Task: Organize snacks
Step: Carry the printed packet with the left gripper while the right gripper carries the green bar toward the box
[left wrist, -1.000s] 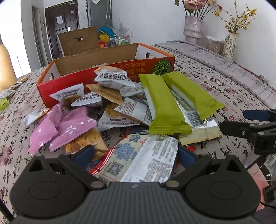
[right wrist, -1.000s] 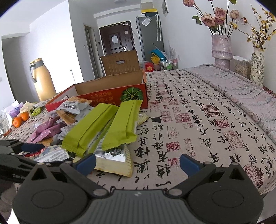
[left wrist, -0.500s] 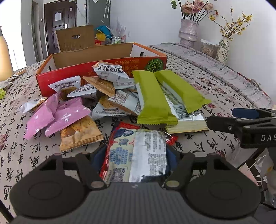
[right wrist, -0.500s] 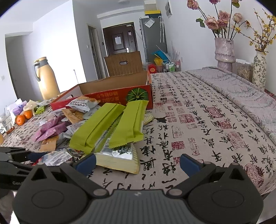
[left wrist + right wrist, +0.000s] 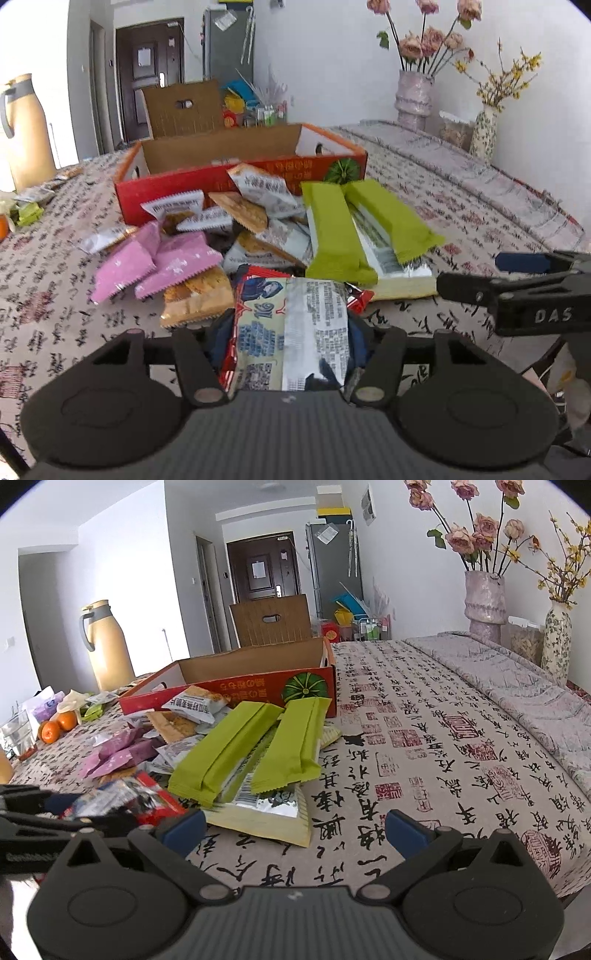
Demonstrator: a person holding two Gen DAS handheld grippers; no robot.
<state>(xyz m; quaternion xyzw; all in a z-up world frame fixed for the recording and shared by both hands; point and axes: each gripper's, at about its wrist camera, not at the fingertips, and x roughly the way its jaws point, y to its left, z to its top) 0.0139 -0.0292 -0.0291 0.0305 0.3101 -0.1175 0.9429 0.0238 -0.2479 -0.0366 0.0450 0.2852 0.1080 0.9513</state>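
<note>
— Nearest?
— The left gripper [image 5: 288, 332] has just been closing and pinches the red-edged snack packet [image 5: 291, 325], lifted before the pile.
— The right gripper [image 5: 295, 830]?
— Spread, empty. Beyond — green bars [image 5: 251, 753], then the red cardboard box [image 5: 236, 686].

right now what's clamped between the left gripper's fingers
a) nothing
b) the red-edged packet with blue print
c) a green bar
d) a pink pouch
b: in the left wrist view the left gripper has just been closing, and its pads press both sides of the red-edged packet; the green bars lie beyond on the table.
</note>
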